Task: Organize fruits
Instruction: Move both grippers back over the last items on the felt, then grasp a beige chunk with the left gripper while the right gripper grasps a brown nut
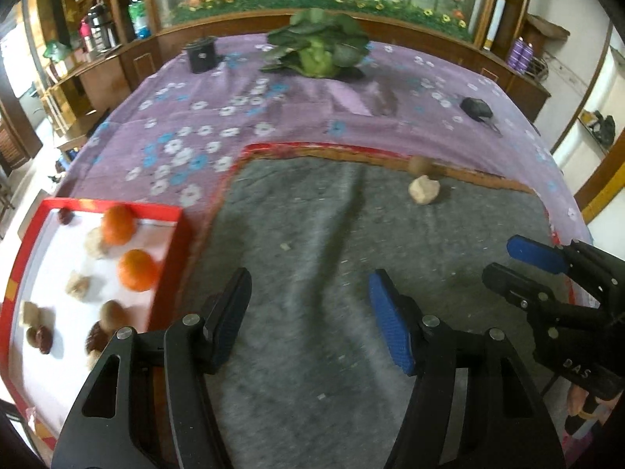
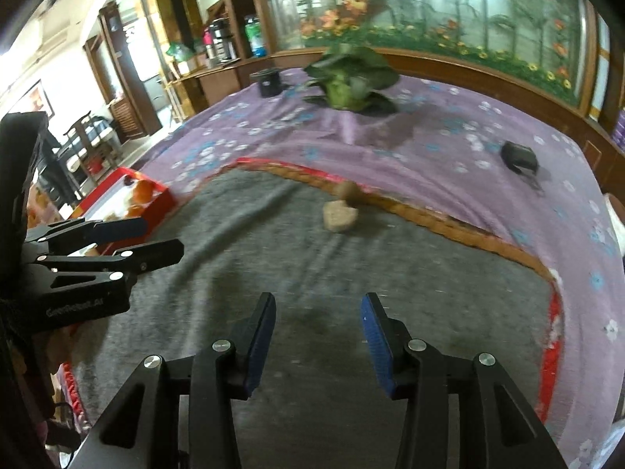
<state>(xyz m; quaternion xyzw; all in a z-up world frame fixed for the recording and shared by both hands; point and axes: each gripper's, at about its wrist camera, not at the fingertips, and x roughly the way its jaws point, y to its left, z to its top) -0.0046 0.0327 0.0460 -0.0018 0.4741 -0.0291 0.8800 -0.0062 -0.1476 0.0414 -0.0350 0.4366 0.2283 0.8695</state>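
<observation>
A red-rimmed white tray (image 1: 166,211) at the left holds two oranges (image 1: 118,223), dark red dates (image 1: 39,339) and several pale and brown fruits. It also shows in the right wrist view (image 2: 162,195). On the grey mat lie a pale lumpy fruit (image 1: 424,190) (image 2: 339,215) and a small brown round fruit (image 1: 419,164) (image 2: 347,190) just behind it. My left gripper (image 1: 308,312) is open and empty over the mat, right of the tray. My right gripper (image 2: 318,340) is open and empty, well short of the two loose fruits; it shows in the left view (image 1: 511,262).
The grey mat (image 1: 312,234) lies on a purple flowered cloth (image 1: 195,117). A green leafy plant (image 1: 320,45), a black cylinder (image 1: 201,54) and a black key fob (image 1: 476,108) sit at the far side. Wooden cabinets stand behind.
</observation>
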